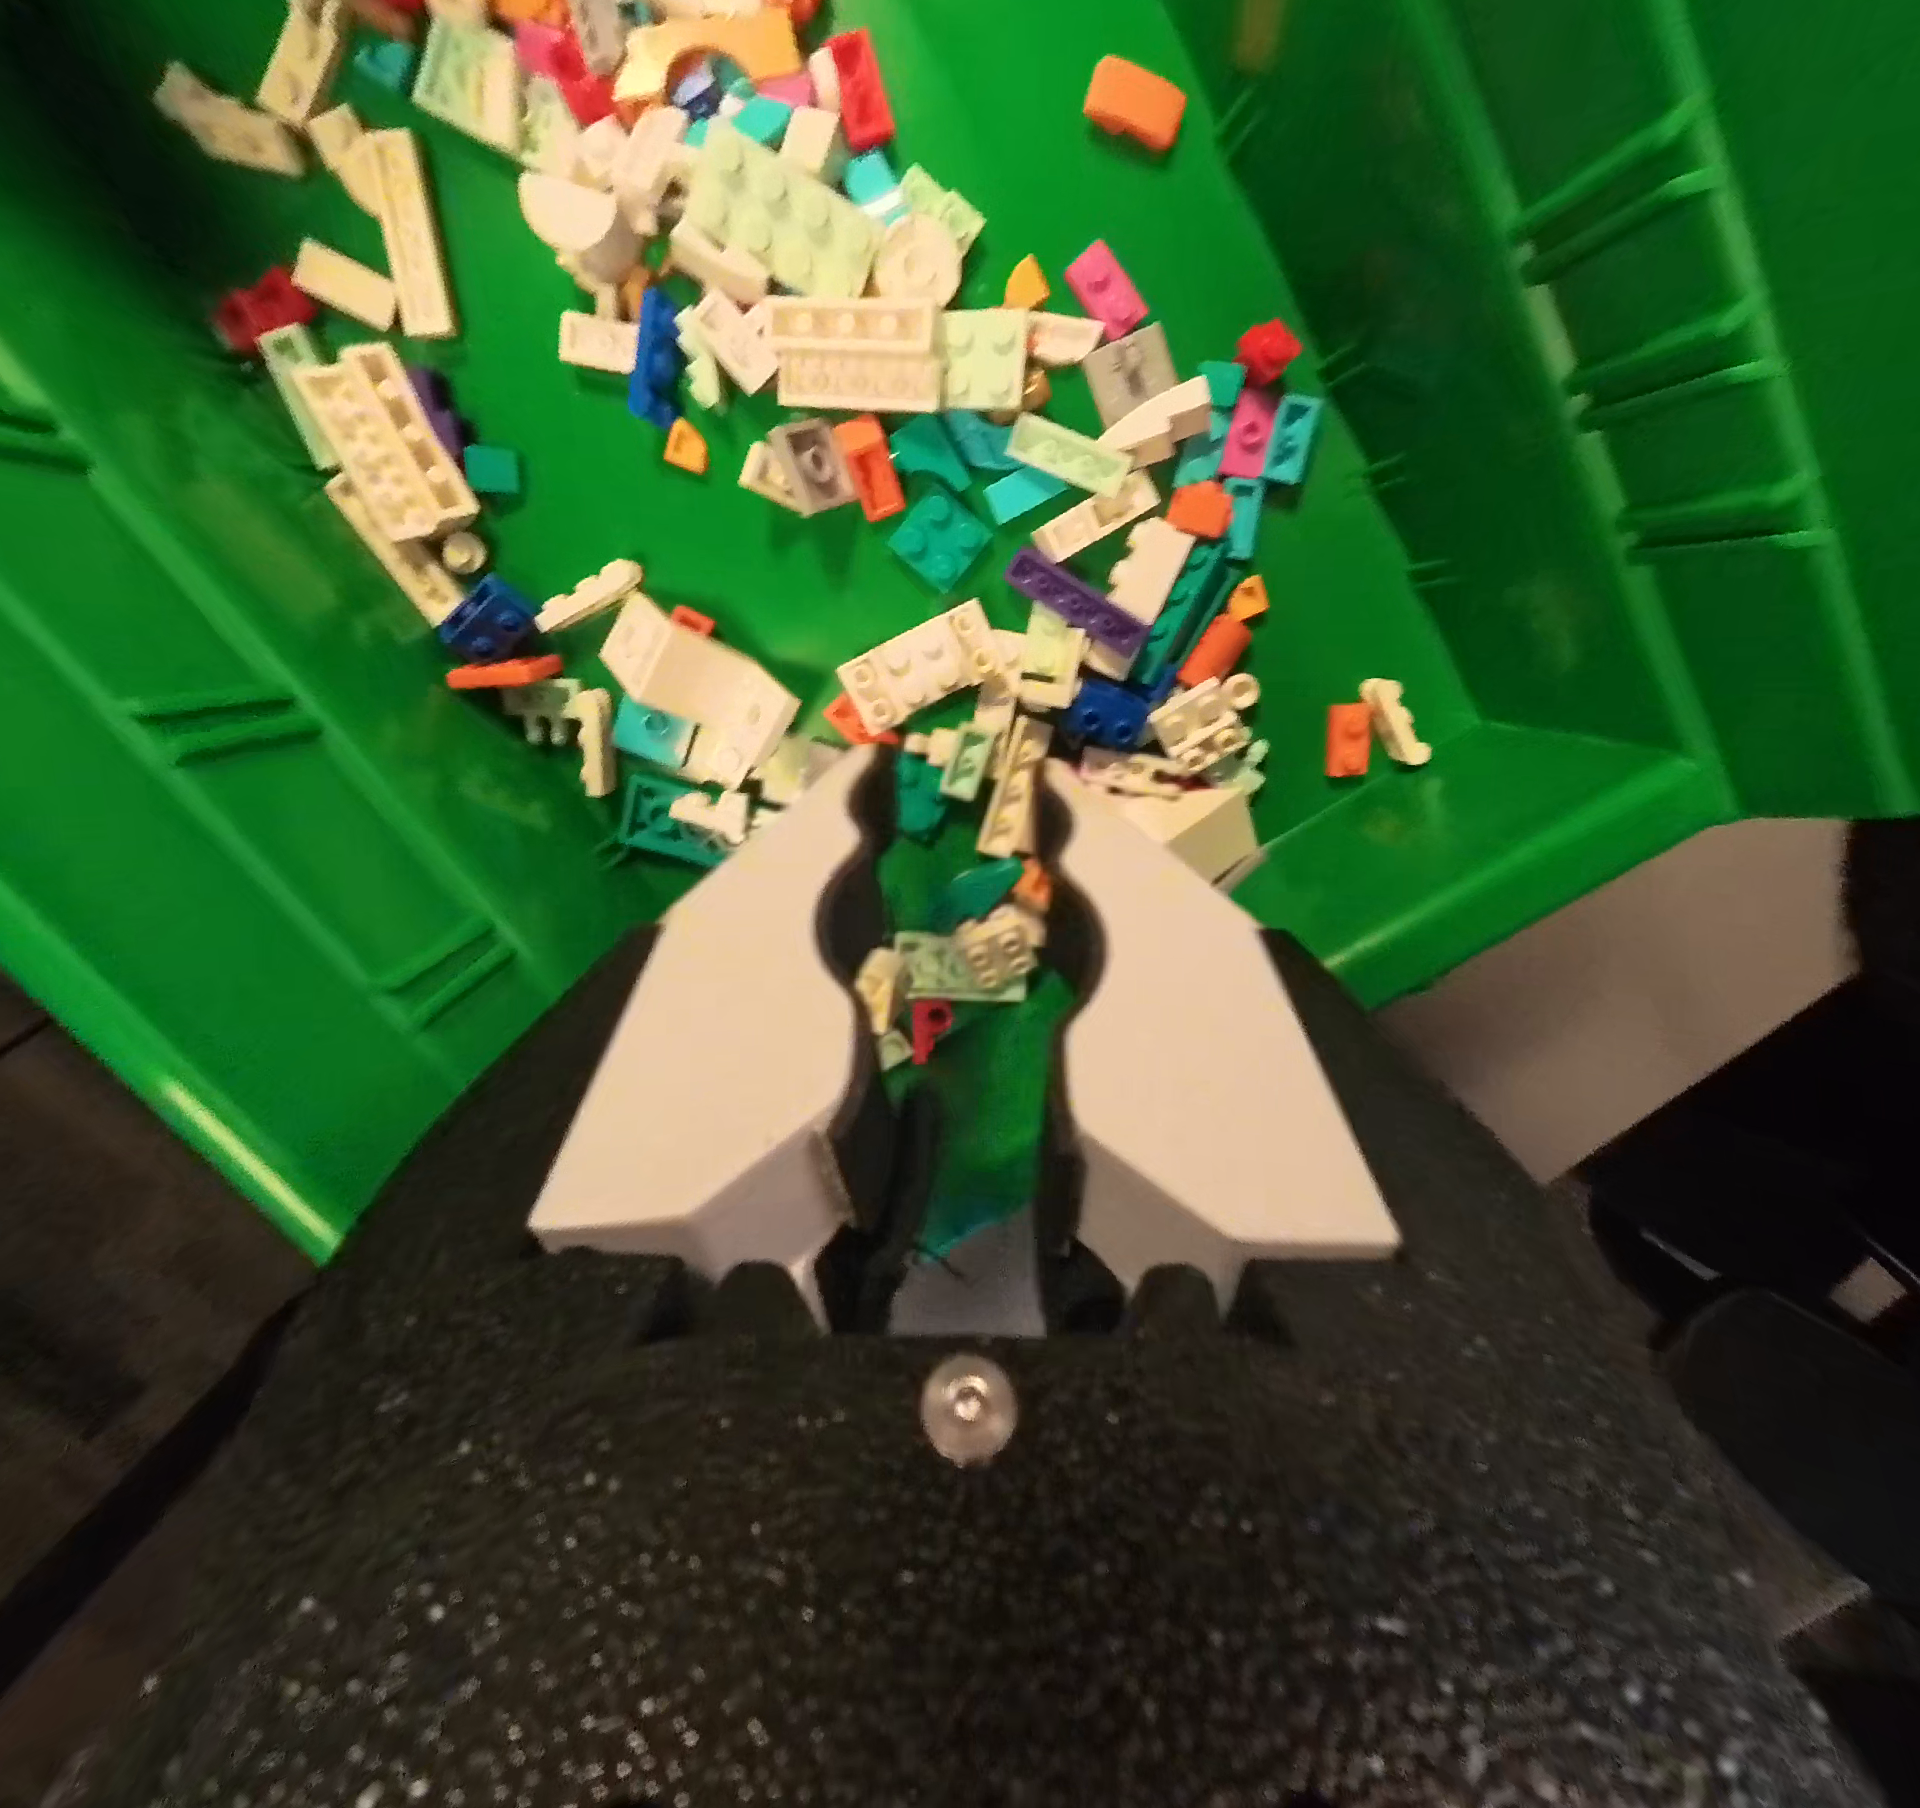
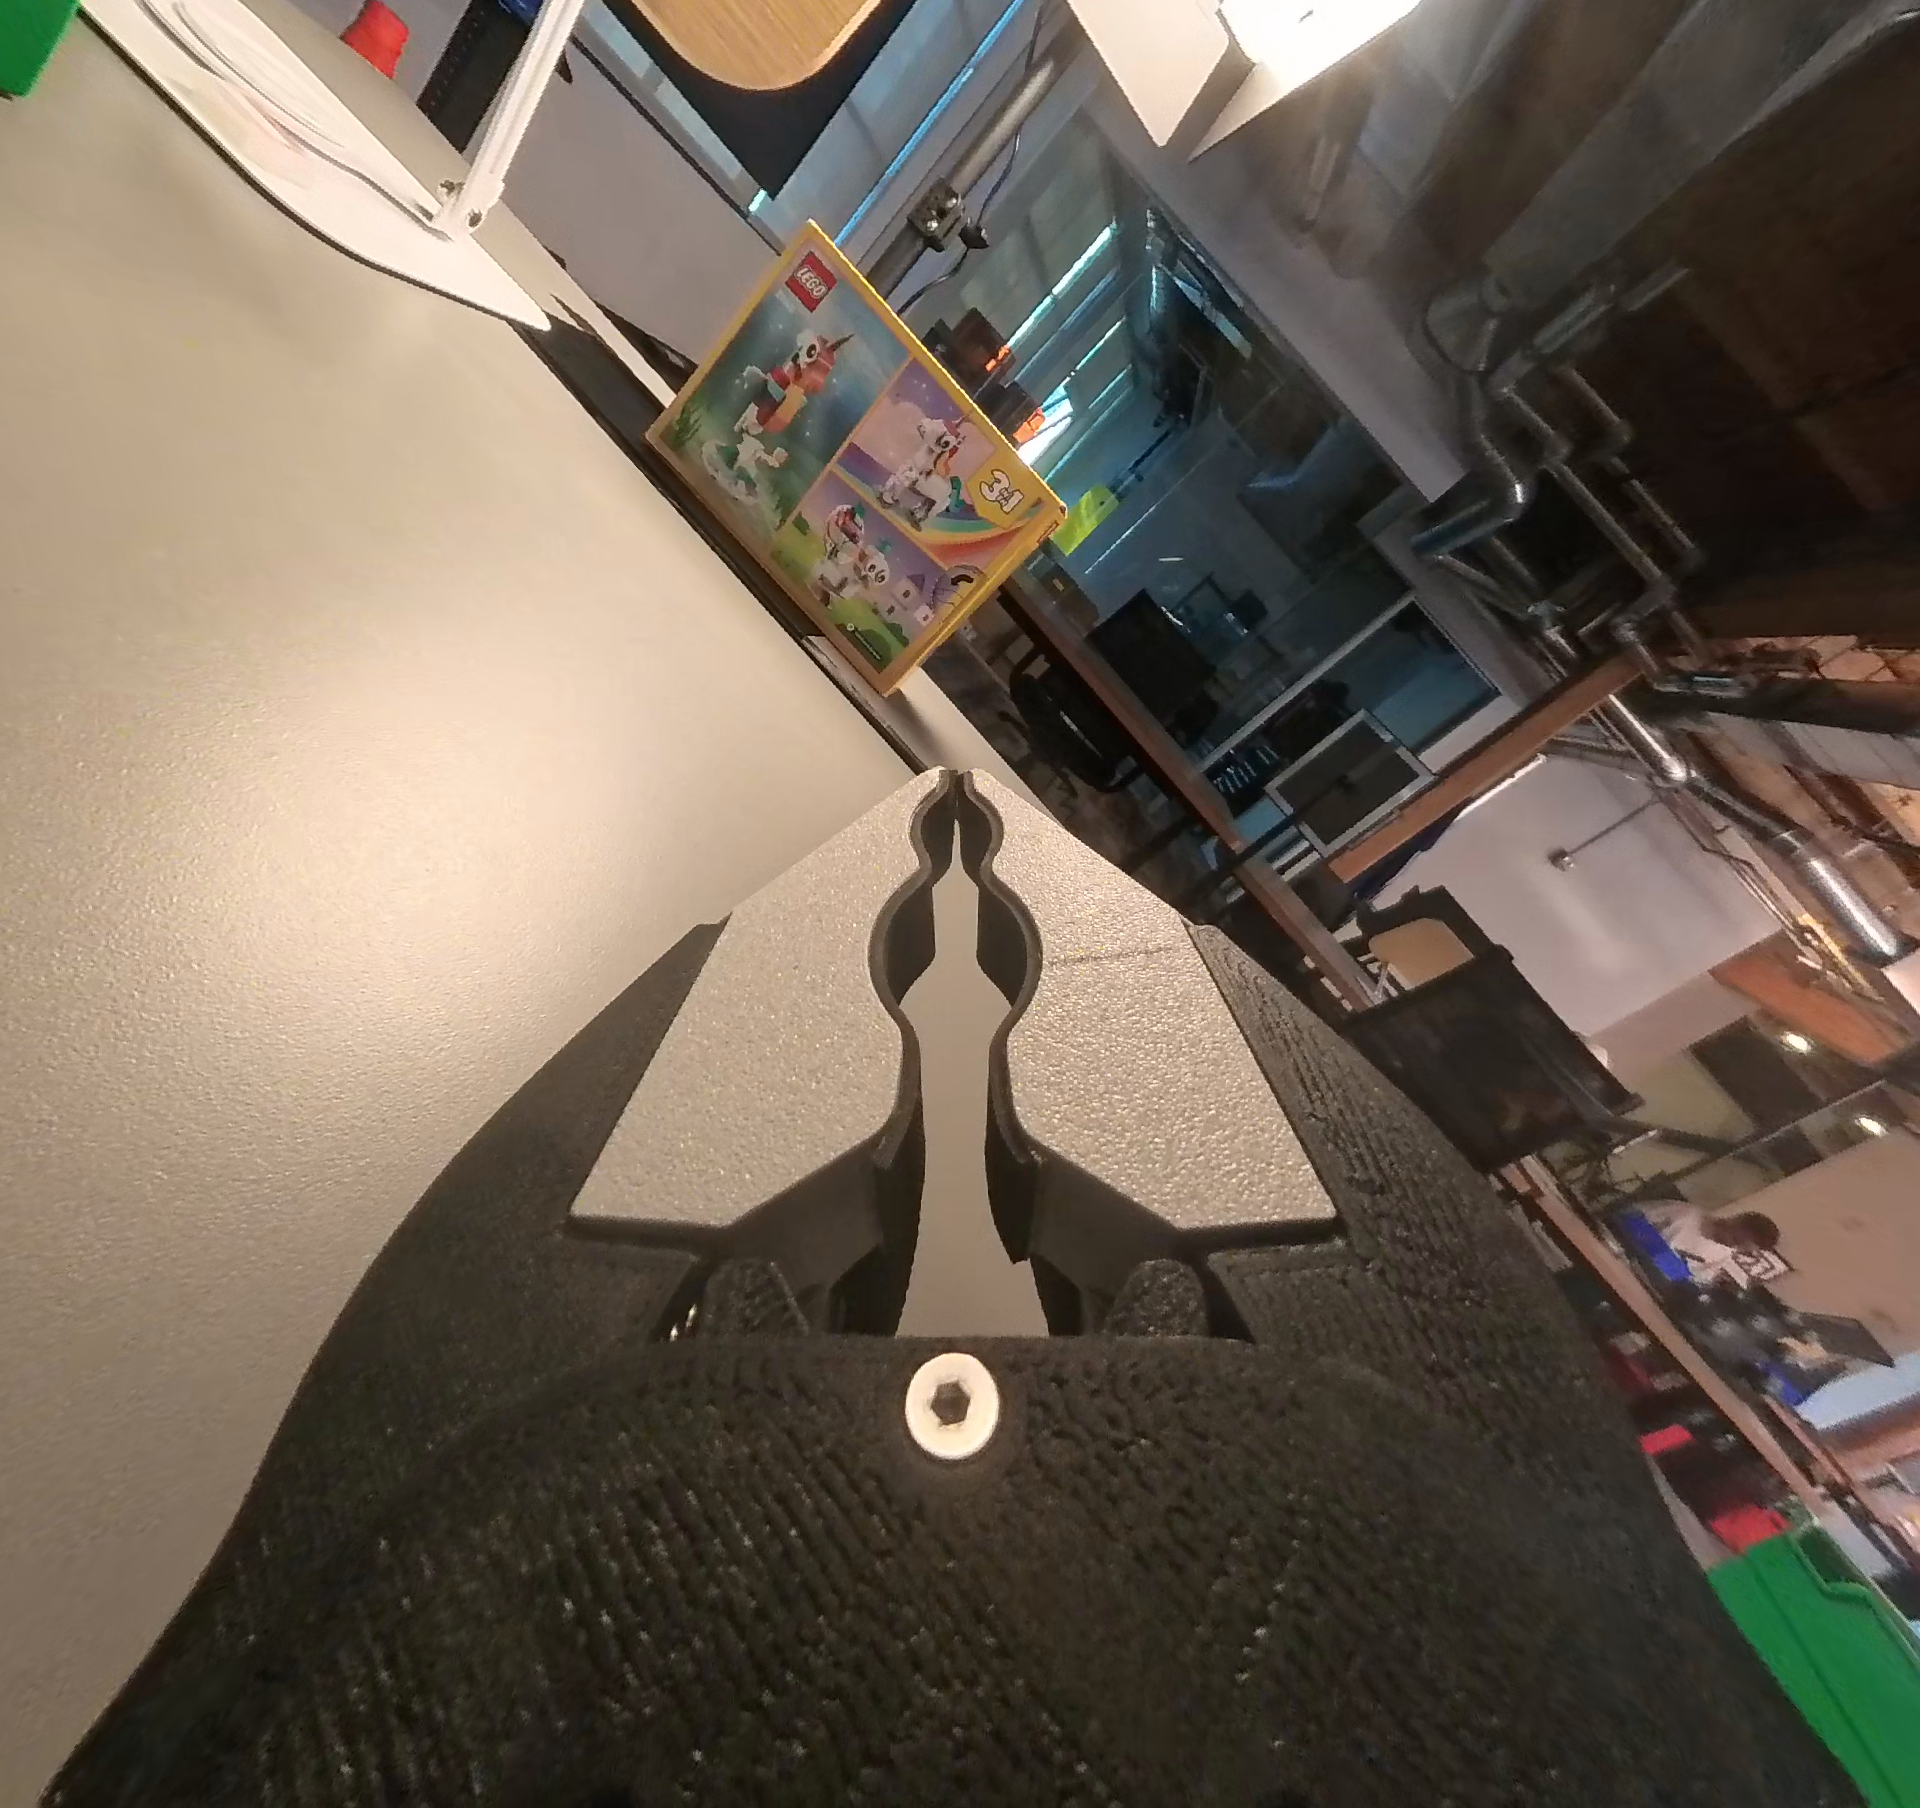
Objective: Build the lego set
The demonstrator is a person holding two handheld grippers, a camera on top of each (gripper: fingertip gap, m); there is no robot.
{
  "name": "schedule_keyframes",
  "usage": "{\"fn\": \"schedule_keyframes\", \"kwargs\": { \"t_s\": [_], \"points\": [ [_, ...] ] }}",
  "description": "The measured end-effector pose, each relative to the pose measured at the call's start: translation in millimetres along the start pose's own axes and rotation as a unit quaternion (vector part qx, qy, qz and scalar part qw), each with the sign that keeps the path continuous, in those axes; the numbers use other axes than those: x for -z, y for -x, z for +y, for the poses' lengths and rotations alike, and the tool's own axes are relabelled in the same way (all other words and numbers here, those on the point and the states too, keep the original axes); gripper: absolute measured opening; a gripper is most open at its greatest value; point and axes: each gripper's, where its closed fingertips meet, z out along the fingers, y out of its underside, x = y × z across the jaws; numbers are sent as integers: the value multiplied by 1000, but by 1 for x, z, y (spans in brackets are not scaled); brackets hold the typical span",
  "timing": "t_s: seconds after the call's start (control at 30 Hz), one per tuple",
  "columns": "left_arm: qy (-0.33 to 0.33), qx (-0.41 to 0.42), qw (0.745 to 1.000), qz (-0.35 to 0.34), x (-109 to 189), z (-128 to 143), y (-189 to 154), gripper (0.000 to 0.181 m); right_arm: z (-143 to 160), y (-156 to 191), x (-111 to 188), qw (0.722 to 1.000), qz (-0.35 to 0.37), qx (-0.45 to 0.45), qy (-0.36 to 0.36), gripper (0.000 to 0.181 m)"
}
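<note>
In the left wrist view a green plastic bin (image 1: 1351, 304) holds several loose lego pieces (image 1: 790, 324), mostly white, mint, teal, orange, pink and blue. My left gripper (image 1: 961, 771) hangs over the near end of the bin, its grey fingers (image 1: 748, 979) apart, with small pieces showing in the gap below; nothing is held. In the right wrist view my right gripper (image 2: 956, 779) is shut and empty, its tips touching, lying on its side over a pale table (image 2: 312, 615). The lego set box (image 2: 857, 475) stands at the table's far edge.
An orange piece (image 1: 1132, 101) lies alone near the bin's far right wall. A white stand with a flat base (image 2: 343, 148) sits on the table near the box. Green bin parts show at the corners (image 2: 1829, 1633). A cluttered room lies beyond the table. My hands' fingertips stand some 45 cm from each other.
</note>
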Motion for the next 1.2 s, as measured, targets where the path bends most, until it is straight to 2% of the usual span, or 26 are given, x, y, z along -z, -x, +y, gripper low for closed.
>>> {"fn": "schedule_keyframes", "kwargs": {
  "t_s": [0.03, 0.07, 0.1, 0.23, 0.33, 0.53, 0.9, 1.1, 1.2],
  "points": [
    [-6, -1, 1000, 12, 0, -3, -4, 46, 0, 0, 0, 1000, 0, 0, 0, 0],
    [-11, -1, 1000, 21, 0, -5, -7, 67, 0, 0, 0, 1000, 0, 0, 0, 0],
    [-12, -3, 1000, 28, -1, -7, -9, 78, 0, 0, 0, 1000, 0, 0, 0, 0],
    [15, -47, 998, 45, -8, -2, -21, 93, 0, 0, 0, 1000, -1, 0, 1, 0],
    [44, -72, 996, 37, -16, 3, -20, 93, 0, 0, 0, 1000, -1, 0, 0, 0],
    [50, -88, 994, 33, -28, -5, -13, 89, 0, 0, 0, 1000, -1, 0, -1, 0],
    [-6, -132, 991, -1, -45, -44, -7, 90, 0, 0, 0, 1000, 0, -2, -2, 0],
    [-32, -90, 995, -33, -46, -55, 12, 89, -1, 0, 0, 1000, -1, -3, -3, 0],
    [-35, -27, 997, -66, -43, -55, 31, 88, -1, 0, 0, 1000, -2, -3, -3, 0]
  ]
}}
